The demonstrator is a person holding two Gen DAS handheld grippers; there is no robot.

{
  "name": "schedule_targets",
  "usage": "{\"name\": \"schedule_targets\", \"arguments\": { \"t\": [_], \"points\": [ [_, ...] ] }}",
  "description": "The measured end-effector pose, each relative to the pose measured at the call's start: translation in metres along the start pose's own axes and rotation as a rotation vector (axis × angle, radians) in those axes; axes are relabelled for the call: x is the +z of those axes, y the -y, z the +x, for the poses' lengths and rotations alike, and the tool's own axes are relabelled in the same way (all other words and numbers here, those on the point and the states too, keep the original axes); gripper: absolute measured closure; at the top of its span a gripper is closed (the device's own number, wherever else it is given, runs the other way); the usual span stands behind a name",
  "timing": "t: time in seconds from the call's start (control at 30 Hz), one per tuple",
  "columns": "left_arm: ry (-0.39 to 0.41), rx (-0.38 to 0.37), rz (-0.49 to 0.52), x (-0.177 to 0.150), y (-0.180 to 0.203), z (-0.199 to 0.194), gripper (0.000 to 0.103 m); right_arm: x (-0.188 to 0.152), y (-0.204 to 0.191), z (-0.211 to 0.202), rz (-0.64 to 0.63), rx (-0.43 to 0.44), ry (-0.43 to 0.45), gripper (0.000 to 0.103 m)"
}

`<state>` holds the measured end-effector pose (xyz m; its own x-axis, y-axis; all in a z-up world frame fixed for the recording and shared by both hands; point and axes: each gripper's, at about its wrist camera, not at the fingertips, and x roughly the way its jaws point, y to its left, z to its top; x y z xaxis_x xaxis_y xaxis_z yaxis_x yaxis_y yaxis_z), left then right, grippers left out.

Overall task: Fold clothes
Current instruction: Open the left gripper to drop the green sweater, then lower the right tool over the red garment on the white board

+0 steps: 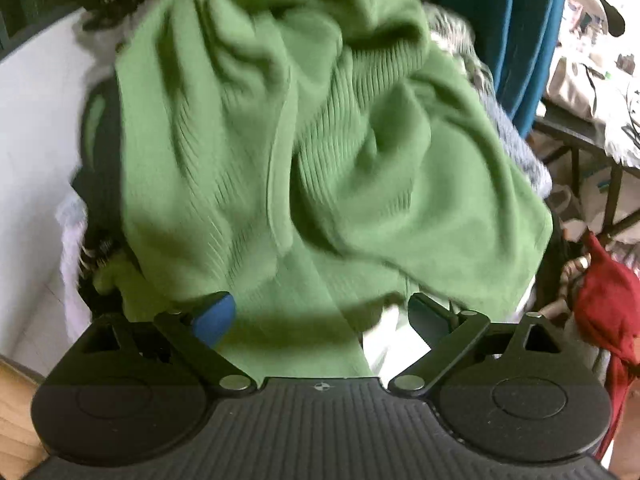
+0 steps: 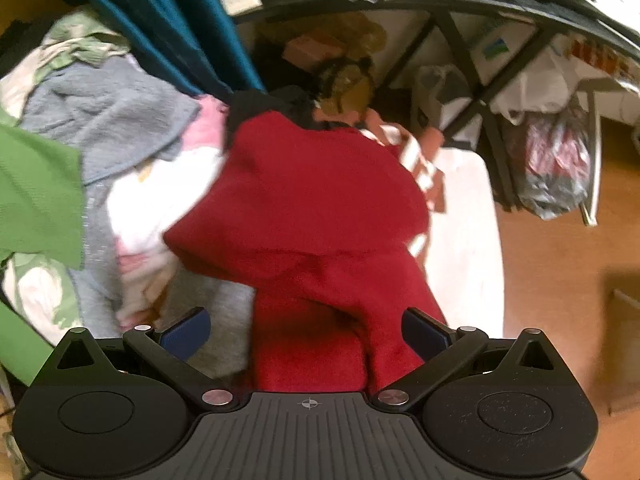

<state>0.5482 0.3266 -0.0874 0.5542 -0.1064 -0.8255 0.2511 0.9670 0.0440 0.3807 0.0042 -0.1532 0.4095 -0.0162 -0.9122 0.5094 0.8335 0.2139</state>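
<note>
Left gripper (image 1: 322, 320) spread wide, gripped nothing; green sweater (image 1: 304, 140) lay bunched at 12 o'clock. Best pinched one hem corner, not bulk. Right gripper (image 2: 306, 330) likewise spread over red garment (image 2: 316, 216), 12 o'clock on pile; needed single layer.

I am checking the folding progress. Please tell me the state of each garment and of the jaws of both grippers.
green ribbed garment: crumpled, unfolded, not gripped
red garment: bunched, unfolded, not gripped
grey towel: rumpled on the pile
left gripper: jaws open, green cloth between them
right gripper: jaws open, red cloth between them
</note>
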Motion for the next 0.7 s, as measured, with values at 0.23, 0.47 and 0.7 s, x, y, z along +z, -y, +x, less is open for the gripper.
{"name": "schedule_targets", "arguments": {
  "t": [0.23,0.47,0.7],
  "points": [
    [0.001,0.038,0.043,-0.012,0.01,0.012,0.001,-0.011,0.023,0.013,0.037,-0.049,-0.025,0.001],
    [-0.038,0.043,0.038,-0.02,0.012,0.024,0.001,-0.022,0.014,0.044,-0.007,-0.06,-0.083,0.001],
    [-0.056,0.019,0.063,-0.02,0.009,0.034,0.001,-0.027,0.004,0.071,-0.031,-0.075,-0.097,0.001]
  ]
}}
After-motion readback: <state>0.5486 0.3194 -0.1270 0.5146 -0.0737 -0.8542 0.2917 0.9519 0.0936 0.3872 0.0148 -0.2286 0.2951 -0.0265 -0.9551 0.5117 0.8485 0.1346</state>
